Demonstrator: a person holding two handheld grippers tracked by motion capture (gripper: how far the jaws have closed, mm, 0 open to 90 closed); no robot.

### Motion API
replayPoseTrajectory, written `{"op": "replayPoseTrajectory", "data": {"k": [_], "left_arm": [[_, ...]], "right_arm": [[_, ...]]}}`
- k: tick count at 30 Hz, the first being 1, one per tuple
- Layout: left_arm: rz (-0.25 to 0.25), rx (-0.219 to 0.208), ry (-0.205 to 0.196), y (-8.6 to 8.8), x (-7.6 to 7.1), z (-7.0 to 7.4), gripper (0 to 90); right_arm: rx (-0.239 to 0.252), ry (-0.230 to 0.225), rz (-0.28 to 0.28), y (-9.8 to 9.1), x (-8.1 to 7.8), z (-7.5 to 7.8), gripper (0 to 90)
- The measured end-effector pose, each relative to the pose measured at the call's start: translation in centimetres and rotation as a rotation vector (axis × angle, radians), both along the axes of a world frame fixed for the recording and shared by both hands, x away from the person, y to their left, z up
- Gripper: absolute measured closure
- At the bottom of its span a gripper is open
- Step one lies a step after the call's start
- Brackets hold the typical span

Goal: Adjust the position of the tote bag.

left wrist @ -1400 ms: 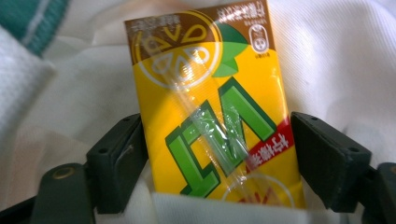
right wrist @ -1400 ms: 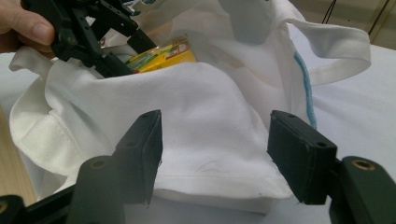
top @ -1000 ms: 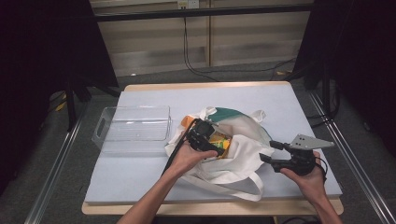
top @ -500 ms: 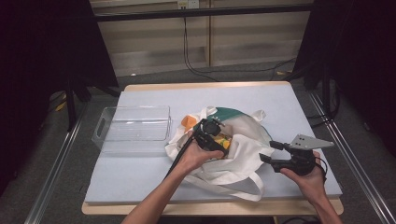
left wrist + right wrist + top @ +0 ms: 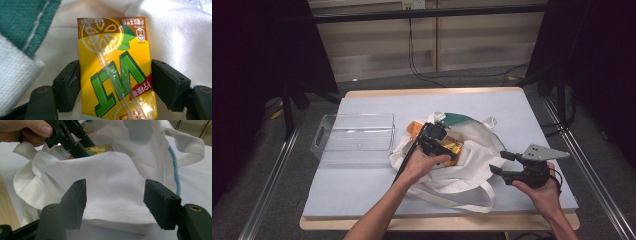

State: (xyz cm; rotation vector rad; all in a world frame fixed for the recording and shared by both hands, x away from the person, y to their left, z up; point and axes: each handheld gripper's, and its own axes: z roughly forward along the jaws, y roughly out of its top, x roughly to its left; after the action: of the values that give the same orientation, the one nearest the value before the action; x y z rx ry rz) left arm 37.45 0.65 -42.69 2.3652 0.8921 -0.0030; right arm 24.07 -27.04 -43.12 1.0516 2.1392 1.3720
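Left tool (image 5: 447, 148): reaches into the mouth of the white cloth tote bag (image 5: 472, 155) in the high view, held in the person's left hand (image 5: 422, 162). Its jaws have just been closing, with a yellow lemon-tea drink carton (image 5: 116, 70) between them.
Left tool's grip: in the left gripper view one black pad lies against the carton's left edge and the other sits at its right edge; whether both press firmly I cannot tell for sure, but they look set on it.
Carton: it lies inside the bag on the white lining, its brown band with the lemon drawing at the far end from the jaws, a clear-wrapped straw (image 5: 117, 75) running slantwise across its face.
Right tool (image 5: 499, 162): held in the right hand (image 5: 544, 192) near the table's right front, level, pointing at the bag's side. In the right gripper view its jaws stand apart with nothing pinched; the bag's white cloth lies beyond them.
Bag: lies slumped at the middle of the grey-topped table (image 5: 362, 200), a green panel (image 5: 462, 120) at its far side, a loop handle (image 5: 462, 197) trailing toward the person.
Orange object (image 5: 414, 127): pokes out at the bag's left far edge; what it is I cannot tell.
Clear plastic bin (image 5: 354, 137): stands just left of the bag.
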Motion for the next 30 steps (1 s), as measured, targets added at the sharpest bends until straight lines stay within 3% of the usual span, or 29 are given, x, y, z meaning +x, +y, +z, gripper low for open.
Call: {"op": "replayPoseTrajectory", "data": {"k": [2, 4, 9, 10, 13, 17, 18, 19, 20, 21, 23, 28, 30], "left_arm": [[0.010, -0.004, 0.004, -0.1, 0.0, -0.1, 27.7], [-0.001, 0.026, -0.001, -0.3, -0.1, -0.4, 27.4], [0.012, 0.045, 0.003, -0.7, 0.1, -0.8, 25.3], [-0.007, 0.074, -0.009, -1.1, 0.1, -1.2, 24.4], [-0.001, 0.102, 0.002, -1.4, 0.0, -1.6, 24.2], [0.000, 0.081, 0.009, -1.1, 0.2, -1.3, 27.4], [0.014, 0.049, 0.011, -0.8, 0.1, -1.2, 27.7], [0.014, 0.049, 0.011, -0.8, 0.1, -1.2, 27.8], [0.028, 0.004, 0.012, -0.4, 0.1, -1.1, 27.8], [0.044, -0.015, 0.011, -0.2, 0.1, -1.1, 28.0], [0.050, -0.019, 0.010, -0.1, 0.0, -1.0, 28.0], [0.038, -0.043, -0.023, 0.0, 0.0, -0.8, 28.0], [0.056, -0.079, -0.050, 0.2, -0.1, -0.5, 28.1]], "right_arm": [[0.001, -0.001, 0.002, 0.0, 0.0, 0.0, 35.1], [0.002, -0.003, 0.002, -0.1, 0.0, 0.0, 35.0], [0.006, -0.010, -0.002, -0.2, 0.0, 0.1, 35.1], [0.006, -0.011, 0.002, -0.2, 0.0, 0.1, 35.0], [0.005, -0.005, -0.001, -0.2, -0.1, 0.1, 34.9], [0.004, -0.005, -0.001, -0.3, -0.1, 0.1, 35.0], [0.005, -0.005, -0.006, -0.3, -0.1, 0.1, 35.0], [0.005, -0.005, -0.006, -0.3, -0.1, 0.1, 35.0], [0.005, -0.007, -0.006, -0.4, -0.2, 0.1, 35.0], [0.006, -0.006, -0.007, -0.4, -0.2, 0.1, 35.0], [0.006, -0.009, -0.005, -0.4, -0.2, 0.1, 35.1], [0.004, -0.008, -0.005, -0.3, -0.2, 0.1, 35.1], [0.005, -0.009, 0.000, -0.3, -0.1, 0.1, 35.0]]}}
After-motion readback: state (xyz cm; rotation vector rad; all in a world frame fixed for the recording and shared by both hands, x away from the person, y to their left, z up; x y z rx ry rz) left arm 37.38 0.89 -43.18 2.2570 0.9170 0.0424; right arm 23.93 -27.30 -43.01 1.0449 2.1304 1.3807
